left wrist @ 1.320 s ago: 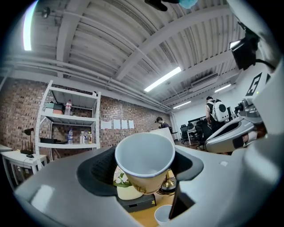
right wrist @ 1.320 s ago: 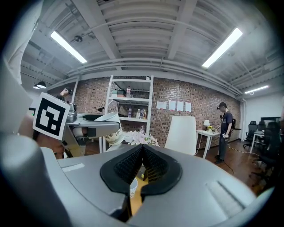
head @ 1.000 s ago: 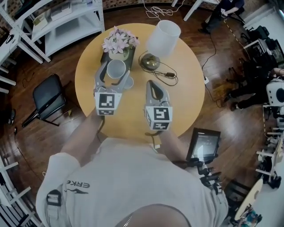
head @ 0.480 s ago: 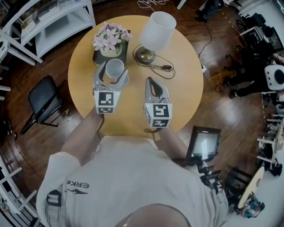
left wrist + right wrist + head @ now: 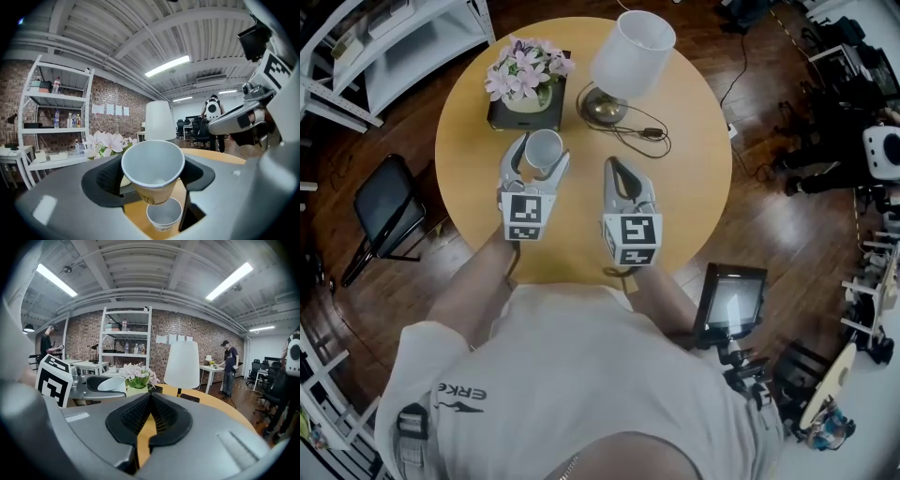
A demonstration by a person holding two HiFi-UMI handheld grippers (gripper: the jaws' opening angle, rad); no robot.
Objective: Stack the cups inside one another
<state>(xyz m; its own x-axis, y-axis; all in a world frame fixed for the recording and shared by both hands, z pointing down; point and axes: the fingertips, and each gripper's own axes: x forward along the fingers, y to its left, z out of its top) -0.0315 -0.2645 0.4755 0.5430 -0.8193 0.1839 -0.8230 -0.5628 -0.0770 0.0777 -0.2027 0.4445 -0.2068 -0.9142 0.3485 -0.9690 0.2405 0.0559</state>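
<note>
My left gripper (image 5: 541, 150) is shut on a white paper cup (image 5: 544, 148), held upright by its sides over the round wooden table (image 5: 684, 187). In the left gripper view the held cup (image 5: 153, 164) sits between the black pads (image 5: 105, 180), and a second, smaller-looking paper cup (image 5: 164, 218) stands on the table right under it, apart from it. The head view hides that lower cup. My right gripper (image 5: 621, 174) hovers to the right of the cups, shut and empty; its view shows the closed pads (image 5: 161, 416) and the held cup (image 5: 111, 384) at the left.
A pot of pink flowers (image 5: 525, 75) on a dark base stands just behind the cups. A white-shaded lamp (image 5: 630, 52) with a brass foot and a looping cord (image 5: 649, 137) is at the back right. A black chair (image 5: 384, 211) and white shelves (image 5: 384, 37) stand left of the table.
My left gripper has sunk with the cup, which now covers the cup on the table that showed beside it earlier. My right gripper has dropped slightly and stays shut.
</note>
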